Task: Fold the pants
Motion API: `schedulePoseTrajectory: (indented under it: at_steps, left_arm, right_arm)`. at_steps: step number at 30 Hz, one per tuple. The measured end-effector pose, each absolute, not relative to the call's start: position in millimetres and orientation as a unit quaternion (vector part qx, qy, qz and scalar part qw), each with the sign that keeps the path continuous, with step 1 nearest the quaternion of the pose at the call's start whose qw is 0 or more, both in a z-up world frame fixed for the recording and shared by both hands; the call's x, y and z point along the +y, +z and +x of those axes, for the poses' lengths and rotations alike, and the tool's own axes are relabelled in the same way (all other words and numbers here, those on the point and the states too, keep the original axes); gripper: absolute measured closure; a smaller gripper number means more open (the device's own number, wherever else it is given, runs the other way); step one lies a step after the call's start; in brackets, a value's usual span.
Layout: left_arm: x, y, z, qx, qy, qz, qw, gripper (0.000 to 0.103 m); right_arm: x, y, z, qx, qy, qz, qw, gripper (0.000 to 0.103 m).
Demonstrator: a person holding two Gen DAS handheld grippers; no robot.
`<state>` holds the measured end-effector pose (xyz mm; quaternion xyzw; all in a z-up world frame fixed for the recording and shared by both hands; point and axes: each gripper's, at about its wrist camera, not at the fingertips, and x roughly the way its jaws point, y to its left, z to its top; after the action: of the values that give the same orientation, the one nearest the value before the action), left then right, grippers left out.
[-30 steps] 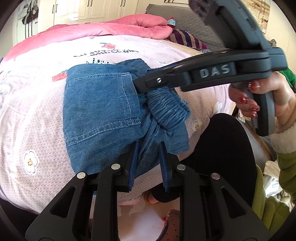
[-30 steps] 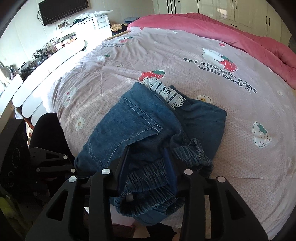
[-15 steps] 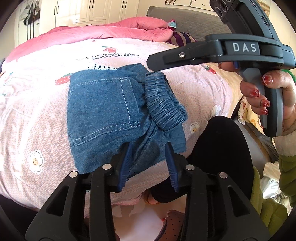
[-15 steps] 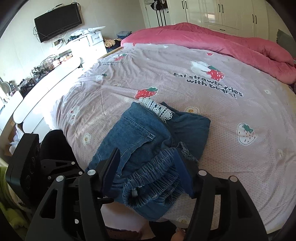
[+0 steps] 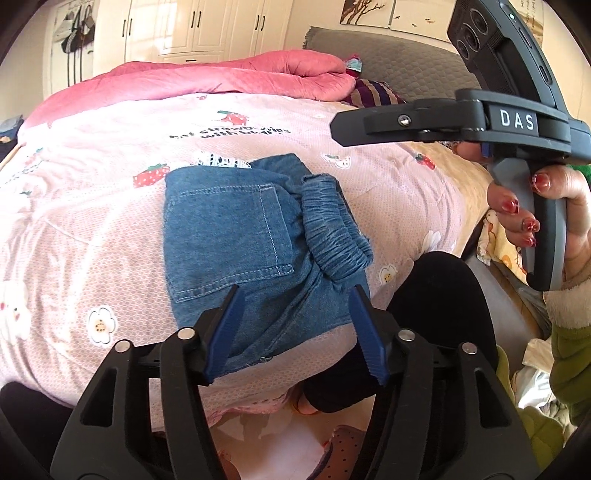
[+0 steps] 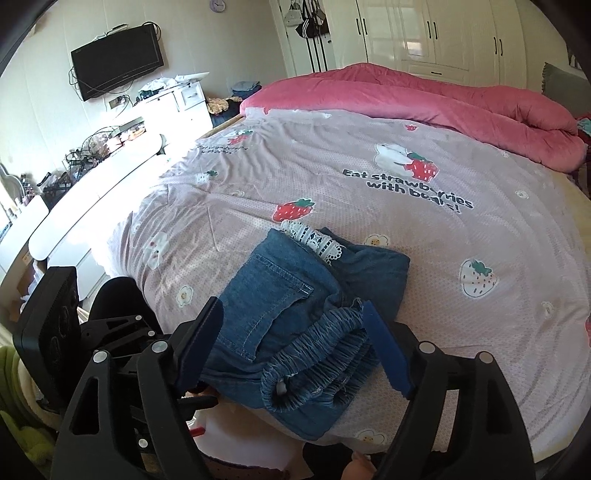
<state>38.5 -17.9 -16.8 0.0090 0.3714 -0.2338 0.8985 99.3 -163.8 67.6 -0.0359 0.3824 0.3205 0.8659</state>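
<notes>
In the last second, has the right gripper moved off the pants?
Yes. The right gripper has opened and drawn back and up from the folded pants on the bedspread; its jaws released the elastic waistband.

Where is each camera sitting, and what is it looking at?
Left wrist view: sits on the left gripper, looking across the bed toward the grey headboard; shows its open blue-padded fingers, plus the right hand holding the right gripper's handle.
Right wrist view: sits on the right gripper, looking across the bed toward the TV and wardrobe; shows its open fingers and part of the left gripper at lower left.
Both see the folded denim pants on the strawberry bedspread and the pink blanket.
</notes>
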Motion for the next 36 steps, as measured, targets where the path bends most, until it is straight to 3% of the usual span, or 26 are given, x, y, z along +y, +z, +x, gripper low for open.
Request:
schedulePoseTrajectory:
  at_steps: [19, 36]
  left_arm:
    - [-8, 3, 38, 0.365, -0.187, 0.001, 0.912, 0.010]
    - [13, 3, 61, 0.381, -0.145, -0.011, 0.913, 0.010]
  right_arm:
    - [-184, 77, 88, 0.364, 0.304, -0.010, 0.880, 0.011]
    - [-202, 55, 88, 0.373, 0.272, 0.008, 0.887, 0.007]
